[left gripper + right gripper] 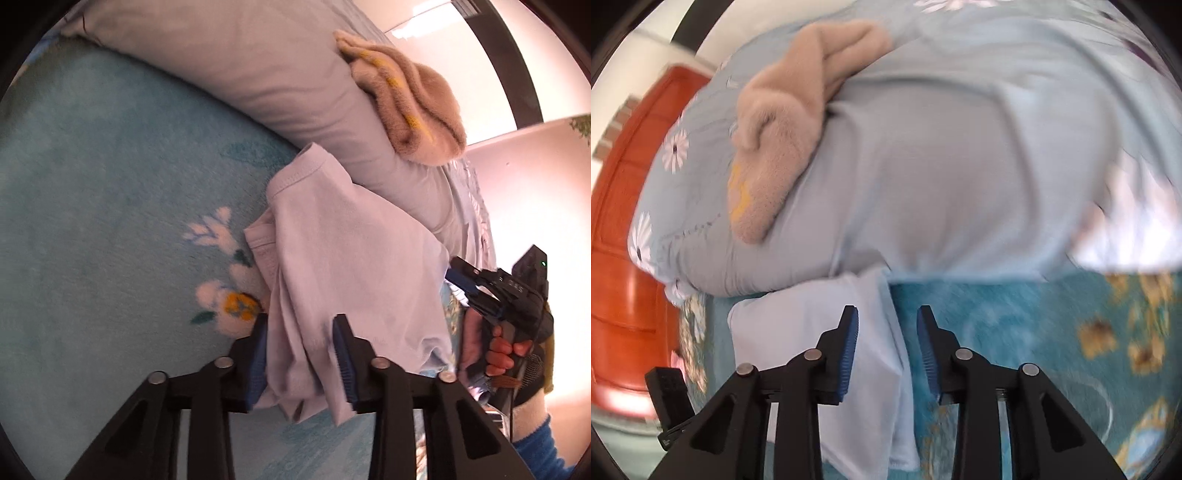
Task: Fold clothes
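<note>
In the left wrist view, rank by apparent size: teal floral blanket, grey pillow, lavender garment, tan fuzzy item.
1. teal floral blanket
2. grey pillow
3. lavender garment, close to the pillow in apparent area and nearer the camera, so that order is unsure
4. tan fuzzy item

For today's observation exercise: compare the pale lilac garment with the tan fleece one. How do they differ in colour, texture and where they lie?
The pale lilac garment is smooth, thin cloth; the tan fleece garment is thick and fuzzy with yellow markings. The lilac one lies on the teal blanket, between the left gripper's jaws; the tan one sits up on the grey pillow, untouched. Both are loosely folded.
</note>
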Demonstrator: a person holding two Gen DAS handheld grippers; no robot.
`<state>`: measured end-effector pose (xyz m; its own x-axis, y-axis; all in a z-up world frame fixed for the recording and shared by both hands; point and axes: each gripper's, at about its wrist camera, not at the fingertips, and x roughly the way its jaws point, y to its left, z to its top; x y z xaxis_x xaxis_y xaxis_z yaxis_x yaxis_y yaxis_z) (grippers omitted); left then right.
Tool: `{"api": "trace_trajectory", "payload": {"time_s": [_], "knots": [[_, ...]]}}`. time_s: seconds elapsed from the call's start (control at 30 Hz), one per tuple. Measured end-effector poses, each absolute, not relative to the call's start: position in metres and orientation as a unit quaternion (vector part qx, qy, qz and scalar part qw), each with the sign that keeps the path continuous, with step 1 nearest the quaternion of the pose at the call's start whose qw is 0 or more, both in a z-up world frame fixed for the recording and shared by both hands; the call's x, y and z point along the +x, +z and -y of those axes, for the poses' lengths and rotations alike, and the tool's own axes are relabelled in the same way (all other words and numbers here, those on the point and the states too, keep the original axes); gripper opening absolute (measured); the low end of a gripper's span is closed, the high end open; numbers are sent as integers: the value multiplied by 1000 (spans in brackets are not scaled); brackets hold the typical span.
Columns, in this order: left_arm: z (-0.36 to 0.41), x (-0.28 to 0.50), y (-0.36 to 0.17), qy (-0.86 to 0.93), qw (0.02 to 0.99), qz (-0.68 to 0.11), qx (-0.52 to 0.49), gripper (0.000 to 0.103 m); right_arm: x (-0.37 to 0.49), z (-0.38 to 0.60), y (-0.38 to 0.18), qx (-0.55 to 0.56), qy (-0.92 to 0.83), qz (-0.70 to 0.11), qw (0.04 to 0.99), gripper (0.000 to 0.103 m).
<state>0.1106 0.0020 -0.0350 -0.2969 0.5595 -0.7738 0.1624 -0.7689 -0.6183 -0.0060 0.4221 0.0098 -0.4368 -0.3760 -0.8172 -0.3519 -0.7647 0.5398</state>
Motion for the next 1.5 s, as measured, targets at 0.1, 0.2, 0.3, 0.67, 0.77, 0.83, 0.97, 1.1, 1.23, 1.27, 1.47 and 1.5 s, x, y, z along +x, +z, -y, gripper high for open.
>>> {"api": "trace_trajectory", "payload": {"time_s": [0.1, 0.2, 0.3, 0.67, 0.77, 0.83, 0.97, 1.1, 1.23, 1.27, 1.47, 1.5], "knots": [[1, 117, -34, 726, 134, 343, -580, 50, 27, -417, -2, 537, -755, 377, 19, 36], [0, 133, -36, 705, 140, 375, -585, 50, 58, -411, -12, 544, -736, 402, 11, 36], [-4, 144, -41, 685, 143, 400, -592, 51, 77, -412, -16, 531, -724, 441, 12, 36], [-12, 146, -48, 651, 159, 461, -581, 37, 78, -397, -11, 519, -714, 467, 48, 28], [-11, 147, -48, 655, 159, 461, -578, 4, 74, -390, -10, 518, -715, 467, 48, 7], [-14, 145, -44, 663, 169, 460, -566, 3, 70, -386, -4, 515, -724, 457, 51, 5], [-14, 142, -21, 693, 195, 449, -529, 2, 73, -389, 23, 481, -751, 444, 84, 5], [-21, 141, -23, 702, 191, 423, -540, 2, 79, -388, 5, 517, -741, 423, 66, 5], [-23, 145, -38, 696, 167, 409, -566, 2, 90, -393, -22, 528, -720, 449, 42, 5], [-24, 146, -42, 695, 161, 405, -572, 2, 91, -394, -24, 530, -718, 450, 39, 5], [-23, 151, -58, 686, 134, 393, -597, 2, 94, -398, -34, 540, -711, 449, 29, 5], [-22, 151, -57, 686, 136, 396, -595, 2, 95, -399, -35, 542, -711, 446, 28, 5]]}}
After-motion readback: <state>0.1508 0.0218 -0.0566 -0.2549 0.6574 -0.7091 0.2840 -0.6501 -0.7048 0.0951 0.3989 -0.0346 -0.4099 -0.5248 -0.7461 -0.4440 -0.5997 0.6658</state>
